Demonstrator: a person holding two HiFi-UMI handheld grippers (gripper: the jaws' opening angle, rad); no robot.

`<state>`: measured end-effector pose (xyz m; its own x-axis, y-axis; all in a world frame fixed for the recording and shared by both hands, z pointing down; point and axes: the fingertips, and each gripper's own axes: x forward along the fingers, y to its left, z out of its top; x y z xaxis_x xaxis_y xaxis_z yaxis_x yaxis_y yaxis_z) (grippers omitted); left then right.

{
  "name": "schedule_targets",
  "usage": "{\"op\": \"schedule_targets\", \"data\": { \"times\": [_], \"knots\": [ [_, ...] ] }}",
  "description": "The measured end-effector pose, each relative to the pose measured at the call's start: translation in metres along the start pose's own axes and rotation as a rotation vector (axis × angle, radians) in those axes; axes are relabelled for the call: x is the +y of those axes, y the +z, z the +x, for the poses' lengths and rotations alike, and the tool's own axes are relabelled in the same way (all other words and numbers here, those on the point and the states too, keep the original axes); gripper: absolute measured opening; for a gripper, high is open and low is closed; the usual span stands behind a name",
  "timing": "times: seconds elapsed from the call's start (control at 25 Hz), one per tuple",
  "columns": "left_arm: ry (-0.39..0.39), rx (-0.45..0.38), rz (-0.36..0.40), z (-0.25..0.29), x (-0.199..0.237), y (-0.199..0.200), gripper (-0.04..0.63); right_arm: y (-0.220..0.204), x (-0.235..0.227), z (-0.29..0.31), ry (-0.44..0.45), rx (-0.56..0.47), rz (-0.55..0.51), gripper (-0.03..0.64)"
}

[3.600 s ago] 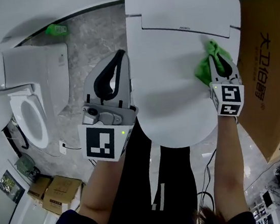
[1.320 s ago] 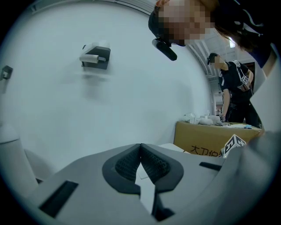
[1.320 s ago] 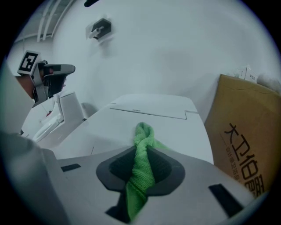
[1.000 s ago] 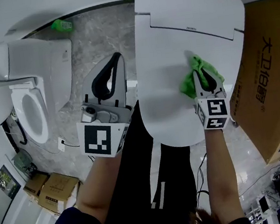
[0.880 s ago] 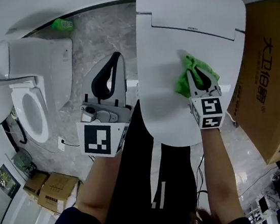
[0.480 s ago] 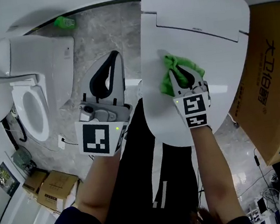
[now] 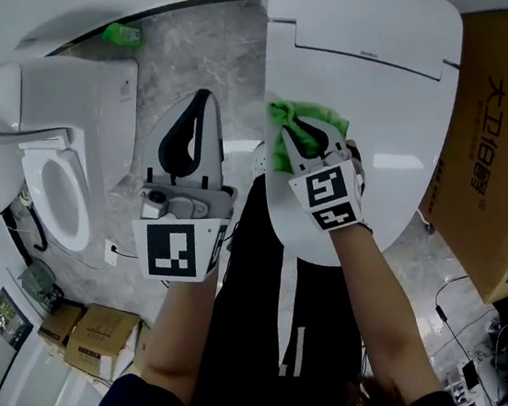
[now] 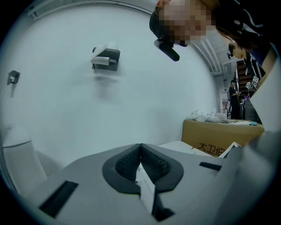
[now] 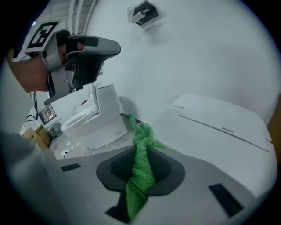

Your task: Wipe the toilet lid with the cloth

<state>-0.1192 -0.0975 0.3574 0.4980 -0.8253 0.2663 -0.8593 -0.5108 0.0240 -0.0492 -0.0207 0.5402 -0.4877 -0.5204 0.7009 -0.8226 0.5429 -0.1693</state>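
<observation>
Green cloth (image 7: 280,134) bunched on toilet lid (image 7: 387,87), at its left edge, front half, pinched tight between jaws of right gripper (image 7: 308,134) and pressed to surface. Left gripper (image 8: 140,160) closed on nothing, held beside lid over floor (image 7: 188,57). Judged mid-wipe – no streaks show, so wiped and unwiped parts can't be told apart. Lid white, glossy, shut flat. Floor grey marble; second toilet (image 7: 51,141) at left, cardboard box (image 7: 500,165) at right
</observation>
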Motion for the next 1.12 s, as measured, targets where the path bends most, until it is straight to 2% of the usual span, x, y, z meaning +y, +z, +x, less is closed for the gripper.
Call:
{"op": "schedule_targets", "data": {
  "times": [0.28,0.6,0.88,1.12],
  "knots": [
    [0.008,0.008,0.008,-0.008,0.009,-0.005,0.018,0.006,0.033,0.015,0.068,0.025,-0.07,0.081],
    [0.014,0.011,0.01,-0.011,0.01,-0.006,0.018,0.004,0.045,0.015,0.106,0.035,-0.128,0.081],
    [0.005,0.013,0.015,-0.007,0.0,-0.005,0.018,-0.013,0.055,0.001,0.162,0.046,-0.176,0.081],
    [-0.015,0.011,0.023,-0.004,-0.014,-0.003,0.018,-0.035,0.048,-0.021,0.149,0.039,-0.169,0.081]
  ]
}}
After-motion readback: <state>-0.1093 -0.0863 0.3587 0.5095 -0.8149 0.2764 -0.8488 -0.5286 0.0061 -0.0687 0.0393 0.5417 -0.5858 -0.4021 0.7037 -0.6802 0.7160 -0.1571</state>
